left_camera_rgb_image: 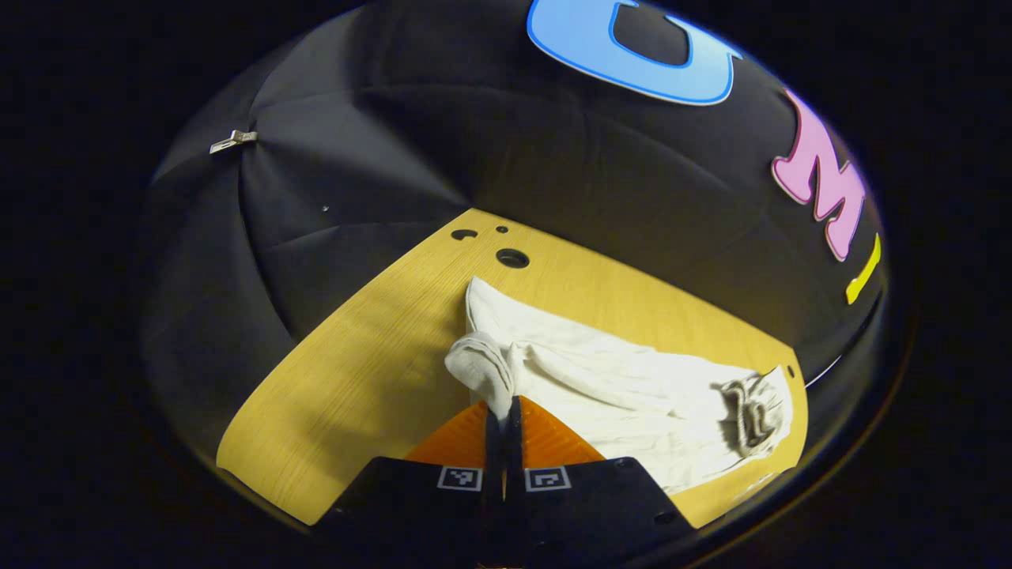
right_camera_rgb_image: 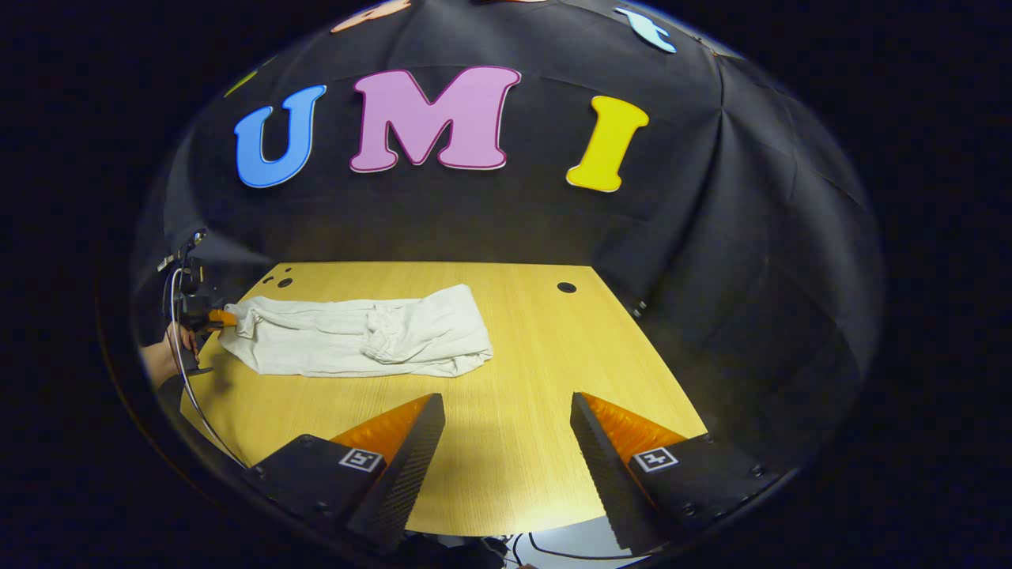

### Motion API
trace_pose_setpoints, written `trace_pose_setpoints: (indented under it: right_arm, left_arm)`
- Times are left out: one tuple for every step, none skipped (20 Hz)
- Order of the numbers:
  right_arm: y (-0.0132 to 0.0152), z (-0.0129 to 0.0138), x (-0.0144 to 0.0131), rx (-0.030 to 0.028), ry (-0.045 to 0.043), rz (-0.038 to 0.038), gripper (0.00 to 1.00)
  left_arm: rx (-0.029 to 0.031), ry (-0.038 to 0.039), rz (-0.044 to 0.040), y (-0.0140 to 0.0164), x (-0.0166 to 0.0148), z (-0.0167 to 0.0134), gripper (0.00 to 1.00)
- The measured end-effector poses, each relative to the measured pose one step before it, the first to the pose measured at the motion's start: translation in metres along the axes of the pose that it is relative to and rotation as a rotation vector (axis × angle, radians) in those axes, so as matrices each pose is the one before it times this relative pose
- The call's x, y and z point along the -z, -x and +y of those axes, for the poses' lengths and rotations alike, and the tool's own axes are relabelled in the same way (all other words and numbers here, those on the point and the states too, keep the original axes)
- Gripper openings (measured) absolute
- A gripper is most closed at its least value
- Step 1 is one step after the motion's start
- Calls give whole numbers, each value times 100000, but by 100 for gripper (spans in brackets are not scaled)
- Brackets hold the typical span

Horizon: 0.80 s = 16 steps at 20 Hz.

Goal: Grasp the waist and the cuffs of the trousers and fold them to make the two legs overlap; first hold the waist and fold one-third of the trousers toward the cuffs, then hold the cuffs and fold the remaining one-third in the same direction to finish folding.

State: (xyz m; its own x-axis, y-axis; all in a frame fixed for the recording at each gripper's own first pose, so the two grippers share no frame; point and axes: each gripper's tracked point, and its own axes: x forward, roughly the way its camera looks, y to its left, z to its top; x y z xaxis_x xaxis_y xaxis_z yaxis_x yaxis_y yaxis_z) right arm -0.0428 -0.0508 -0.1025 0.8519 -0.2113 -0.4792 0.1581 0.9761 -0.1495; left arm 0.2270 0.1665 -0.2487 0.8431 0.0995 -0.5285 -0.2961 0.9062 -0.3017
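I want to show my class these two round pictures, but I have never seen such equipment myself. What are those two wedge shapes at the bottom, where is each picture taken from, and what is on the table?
No robot arm is here: a person holds a two-finger gripper in each hand, and a camera rides on each one. The wedges at the bottom are that gripper's own fingers.

In the left gripper view, the left gripper is closed, both fingers pinching one end of the white trousers. The rest of the trousers lies crumpled on the wooden table.

In the right gripper view, the right gripper is open and empty above the table, short of the trousers. Farther off at the left you see the left gripper from outside, with the person's hand holding it.
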Motion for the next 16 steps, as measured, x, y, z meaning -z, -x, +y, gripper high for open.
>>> trace_pose_setpoints:
  right_arm:
    - [117,-526,119,744,-1603,-260,98]
    - [49,-589,200,598,-1631,-292,98]
    - [28,-579,24,642,-1468,-307,98]
    - [-135,-583,22,646,-1236,-554,98]
    - [-172,-677,-96,690,-807,-752,98]
    - [-205,-960,-172,661,-317,-716,98]
    - [-233,-812,-171,438,151,-730,98]
    - [-374,-784,-256,67,392,-752,98]
    - [-500,-776,-288,-216,317,-499,99]
    - [-496,-686,-240,-587,165,-138,99]
    - [-586,-711,-419,-754,-173,-560,98]
    - [-703,-780,-492,-791,-271,-819,98]
    - [-661,-699,-457,-801,-255,-707,98]
    - [-761,-776,-233,-1027,-244,-440,98]
    - [-684,-710,-181,-1382,-421,-132,98]
    - [-680,-777,-144,-1695,-377,214,98]
  left_arm:
    - [1603,1354,-1475,531,-716,-1044,5]
    - [1295,592,-1112,517,-543,-1135,5]
    - [1280,217,-983,505,-414,-1220,5]
    - [1480,-26,-905,563,-551,-1504,5]
    - [1637,-1145,-1535,504,-654,-1732,5]
    - [1650,-1253,-2198,817,-483,-1630,6]
    - [1560,-1388,-2186,542,-721,-1836,5]
    - [1570,-1757,-1534,434,-608,-1934,5]
    - [1379,-1880,-1233,298,-569,-2018,5]
    - [1288,-1325,-915,374,-573,-2073,5]
    - [1547,-1081,-1430,137,-509,-2316,5]
    - [1156,-1243,-969,57,-374,-2153,5]
    - [866,-1247,-698,122,-218,-2050,5]
    - [1122,-752,-771,-44,-183,-2109,5]
    - [1430,-404,-859,-40,-156,-2251,5]
    - [1486,-488,-537,-144,50,-2360,5]
